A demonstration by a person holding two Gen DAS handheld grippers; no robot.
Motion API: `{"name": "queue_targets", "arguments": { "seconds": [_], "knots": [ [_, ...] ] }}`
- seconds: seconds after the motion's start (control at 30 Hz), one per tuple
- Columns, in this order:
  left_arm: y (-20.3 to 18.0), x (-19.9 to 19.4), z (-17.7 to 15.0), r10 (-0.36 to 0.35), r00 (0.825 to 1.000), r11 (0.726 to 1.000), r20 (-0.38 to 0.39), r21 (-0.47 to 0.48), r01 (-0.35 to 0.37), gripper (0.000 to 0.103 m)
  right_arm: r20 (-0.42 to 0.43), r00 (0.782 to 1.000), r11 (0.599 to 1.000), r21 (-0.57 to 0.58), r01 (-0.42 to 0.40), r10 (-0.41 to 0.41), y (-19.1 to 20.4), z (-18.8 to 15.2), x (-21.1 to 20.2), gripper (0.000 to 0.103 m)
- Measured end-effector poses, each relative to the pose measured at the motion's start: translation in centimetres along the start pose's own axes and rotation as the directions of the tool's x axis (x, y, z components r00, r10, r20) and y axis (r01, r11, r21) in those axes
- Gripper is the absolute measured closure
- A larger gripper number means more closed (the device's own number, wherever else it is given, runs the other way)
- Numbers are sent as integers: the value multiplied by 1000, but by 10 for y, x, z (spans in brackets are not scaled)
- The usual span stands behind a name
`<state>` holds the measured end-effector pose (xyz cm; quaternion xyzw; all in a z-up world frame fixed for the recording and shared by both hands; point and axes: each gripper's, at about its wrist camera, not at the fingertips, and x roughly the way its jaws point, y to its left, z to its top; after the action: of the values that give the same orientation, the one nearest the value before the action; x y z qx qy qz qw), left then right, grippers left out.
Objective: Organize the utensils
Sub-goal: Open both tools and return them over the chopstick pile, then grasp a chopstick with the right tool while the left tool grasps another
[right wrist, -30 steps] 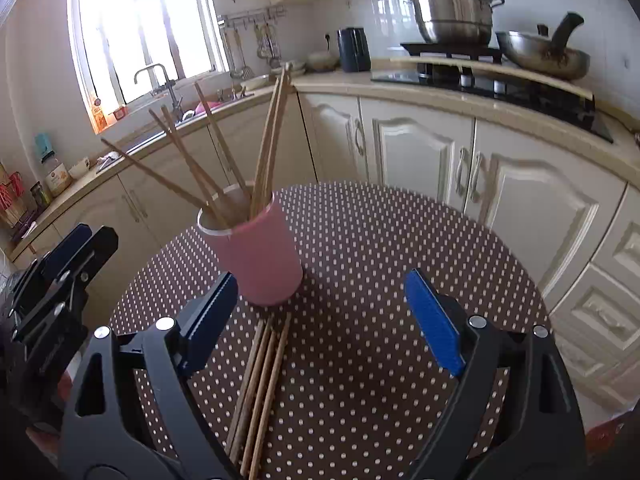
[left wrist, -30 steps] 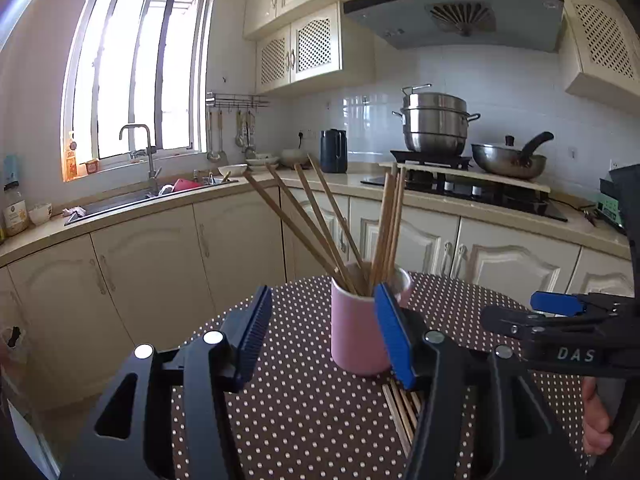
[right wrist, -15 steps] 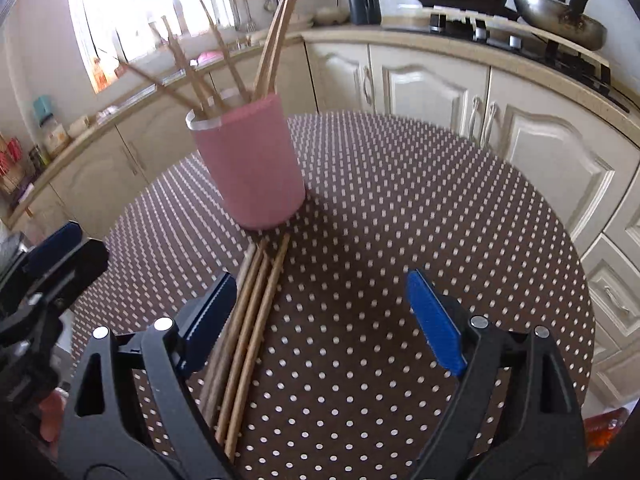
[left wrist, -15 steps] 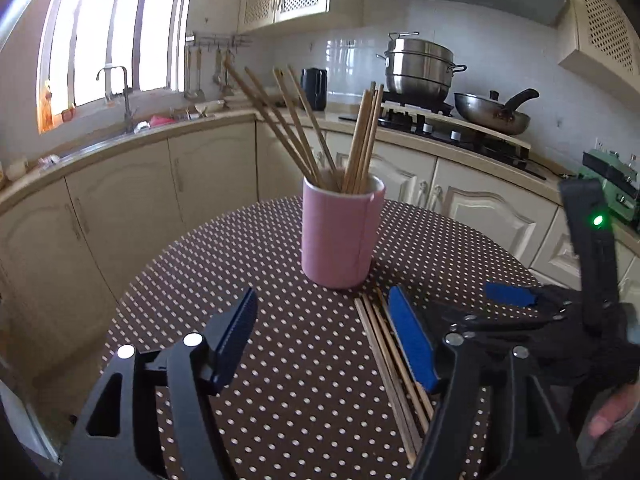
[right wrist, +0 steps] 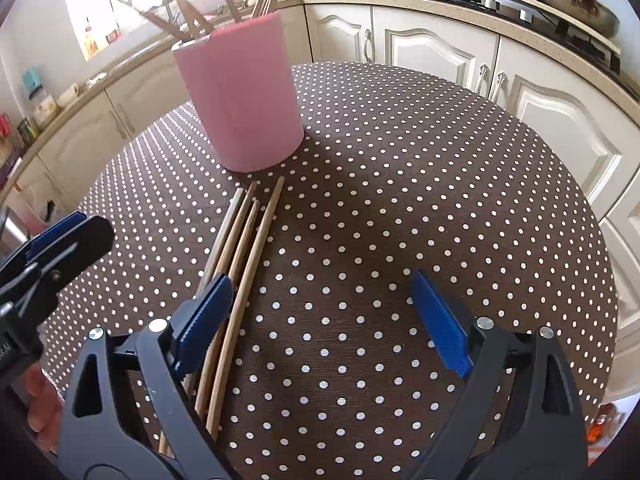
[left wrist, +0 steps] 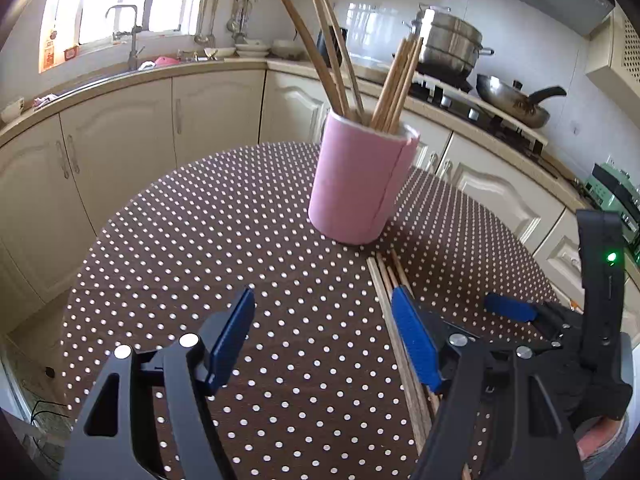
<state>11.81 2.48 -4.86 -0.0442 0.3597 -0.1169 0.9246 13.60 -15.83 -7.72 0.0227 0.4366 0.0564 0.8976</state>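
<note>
A pink cup (left wrist: pixel 360 184) stands upright on the round dotted table (left wrist: pixel 240 240) with several wooden chopsticks (left wrist: pixel 392 84) in it. It also shows in the right wrist view (right wrist: pixel 244 100). Several loose chopsticks (right wrist: pixel 240 256) lie side by side on the cloth just in front of the cup, also seen in the left wrist view (left wrist: pixel 396 320). My left gripper (left wrist: pixel 324 336) is open and empty above the table, its right finger over the loose chopsticks. My right gripper (right wrist: pixel 324 320) is open and empty, its left finger over them.
The table edge curves close behind the cup. Kitchen cabinets (left wrist: pixel 120 140), a sink (left wrist: pixel 120 68) and a stove with pots (left wrist: pixel 448 48) run along the far walls. The other gripper shows at the edge of each view (left wrist: pixel 560 320) (right wrist: pixel 44 256).
Both grippers have tipped down and drawn back from the cup, lowering toward the loose chopsticks on the table. Both stay open. The cup has not moved.
</note>
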Motion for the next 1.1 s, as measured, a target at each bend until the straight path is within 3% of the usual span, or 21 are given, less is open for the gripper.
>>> {"name": "queue_targets", "arguments": {
  "seconds": [0.27, 0.4, 0.47, 0.53, 0.63, 0.83, 1.1],
  "knots": [
    [0, 22, -3, -11, 996, 1000, -91, -21, 9, 33, -14, 999, 998, -42, 52, -53, 7, -1, 5, 13],
    [-1, 25, -4, 14, 993, 1000, -116, -16, -16, 33, -15, 997, 995, -65, 78, -79, 10, -3, 6, 18],
    [-3, 24, -3, 26, 993, 1000, -117, -7, -27, 33, -1, 997, 995, -70, 75, -75, 10, -4, 2, 31],
    [-4, 25, -3, 47, 990, 999, -131, 16, -46, 33, 19, 997, 995, -74, 72, -70, 11, -5, -2, 73],
    [-9, 25, -2, 27, 990, 999, -140, 32, -23, 33, 23, 999, 999, -24, 30, -29, 1, -5, -5, 94],
    [-25, 32, 3, 58, 981, 994, -184, 103, -40, 33, 35, 990, 981, 129, -142, 139, -29, -5, -7, 97],
    [-40, 45, -2, 129, 963, 978, -235, 191, -84, 33, 42, 981, 967, 169, -192, 187, -35, -4, -8, 97]
  ]
}}
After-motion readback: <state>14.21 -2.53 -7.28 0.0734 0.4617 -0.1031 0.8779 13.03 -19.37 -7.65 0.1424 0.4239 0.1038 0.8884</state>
